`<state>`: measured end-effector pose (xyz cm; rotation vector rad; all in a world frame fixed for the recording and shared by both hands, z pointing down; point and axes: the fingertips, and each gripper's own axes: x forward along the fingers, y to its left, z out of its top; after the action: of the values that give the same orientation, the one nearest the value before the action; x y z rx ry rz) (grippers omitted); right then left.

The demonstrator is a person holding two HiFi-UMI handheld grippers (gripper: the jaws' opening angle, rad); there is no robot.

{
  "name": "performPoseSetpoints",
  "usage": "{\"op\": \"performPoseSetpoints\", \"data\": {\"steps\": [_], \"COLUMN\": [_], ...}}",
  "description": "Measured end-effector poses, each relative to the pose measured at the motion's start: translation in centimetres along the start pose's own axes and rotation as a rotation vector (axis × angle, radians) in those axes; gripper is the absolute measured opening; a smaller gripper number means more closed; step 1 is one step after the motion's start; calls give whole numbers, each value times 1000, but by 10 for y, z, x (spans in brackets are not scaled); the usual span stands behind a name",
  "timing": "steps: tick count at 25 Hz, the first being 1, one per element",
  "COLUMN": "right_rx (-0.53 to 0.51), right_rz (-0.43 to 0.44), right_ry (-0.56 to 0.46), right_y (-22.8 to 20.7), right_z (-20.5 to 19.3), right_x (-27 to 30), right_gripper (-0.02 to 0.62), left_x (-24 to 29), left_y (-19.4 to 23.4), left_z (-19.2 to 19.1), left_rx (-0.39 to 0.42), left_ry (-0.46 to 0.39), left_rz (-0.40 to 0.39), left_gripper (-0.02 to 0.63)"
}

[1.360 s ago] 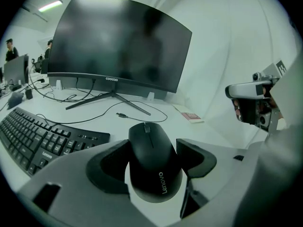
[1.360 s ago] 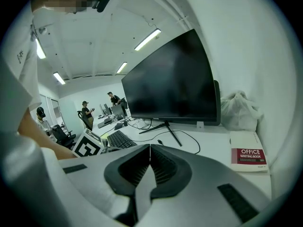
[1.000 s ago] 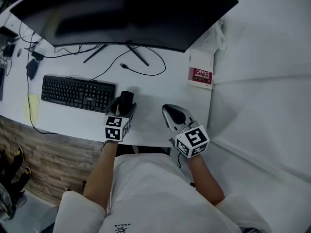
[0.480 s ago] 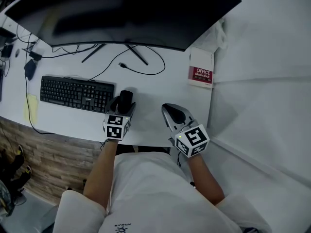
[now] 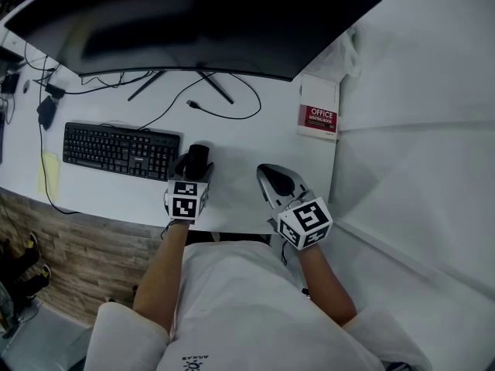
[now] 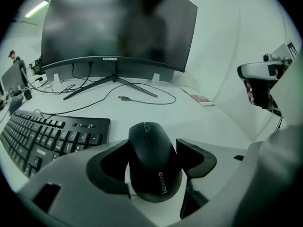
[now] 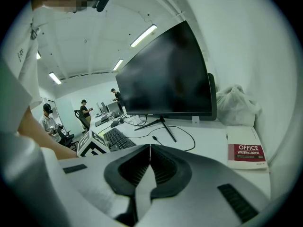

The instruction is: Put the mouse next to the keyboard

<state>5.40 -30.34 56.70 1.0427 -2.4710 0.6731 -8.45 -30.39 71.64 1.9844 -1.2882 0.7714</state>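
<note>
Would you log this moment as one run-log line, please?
left gripper: shut on mouse | mouse: beside keyboard right end | right gripper: shut, empty

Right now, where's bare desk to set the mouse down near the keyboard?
Bare desk: from the keyboard's right end across to the right tongs, below the loose cable. The mouse in the left tongs is at its left edge. Crowded behind the keyboard: monitor stand and that cable.

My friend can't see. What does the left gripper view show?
The left gripper holds a black mouse between its jaws. A black keyboard lies just left on the white desk, a dark monitor behind.
</note>
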Motion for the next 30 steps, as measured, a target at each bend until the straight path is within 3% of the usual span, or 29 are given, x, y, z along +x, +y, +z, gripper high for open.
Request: {"op": "performPoseSetpoints", "data": {"steps": [15,30], "right_rx": [14,16], "right_rz": [-5,-9], "right_ry": [-12,-28], "right_y": [-9,-15], "right_z": [1,2], "right_x": [-2,-11], "right_gripper": [18,18], "left_x": [8,12], "left_y": [1,0], "left_z": [-6,-7], "left_rx": [25,53], "left_ry": [104,122], "left_rz": [52,117], "left_gripper": [319,321]}}
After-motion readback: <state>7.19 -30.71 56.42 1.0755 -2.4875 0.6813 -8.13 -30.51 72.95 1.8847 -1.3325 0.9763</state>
